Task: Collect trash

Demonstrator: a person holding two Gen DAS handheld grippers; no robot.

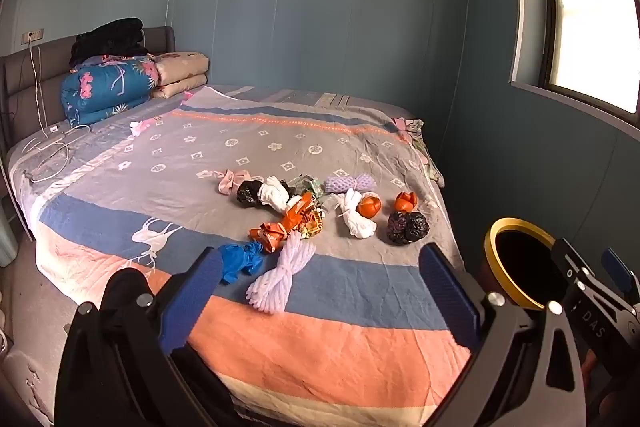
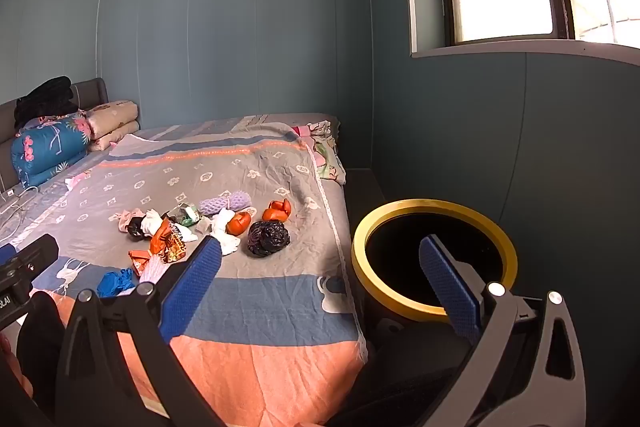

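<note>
we hold both tools short of the bed (image 1: 120, 187), and neither one grips anything: the left gripper (image 1: 320, 291) has its blue pads spread wide over the striped cover, and the right gripper (image 2: 320, 287) is spread just as wide, one pad over the cover and the other in front of the bin's mouth. the trash lies in a loose cluster toward the near right part of the cover. nearest us are the white foam net (image 1: 280, 277) and the blue glove (image 1: 240, 261), just beside each other. behind them sit the orange wrappers (image 1: 286, 225), two white wads, a black bag (image 1: 408, 227), two pieces of orange peel (image 1: 406, 202) and a purple foam net (image 1: 350, 183). the yellow-rimmed bin (image 2: 434, 207) stands on the floor at the bed's right edge, its mouth facing up and dark inside.

we judge the main risk to be the crowding. the wrappers touch or overlap their neighbours, so a wide bite could drag two pieces and shed one on the way across. the foam net is springy and light and may slip from the pads if we pinch only its edge. the cover is soft and wrinkled, so pressing down too far could catch fabric along with the trash and pull the cluster about. the peel near the edge could roll off toward the floor if nudged. carrying to the bin, a drop short of the rim would land in the gap between bed and bin.
</note>
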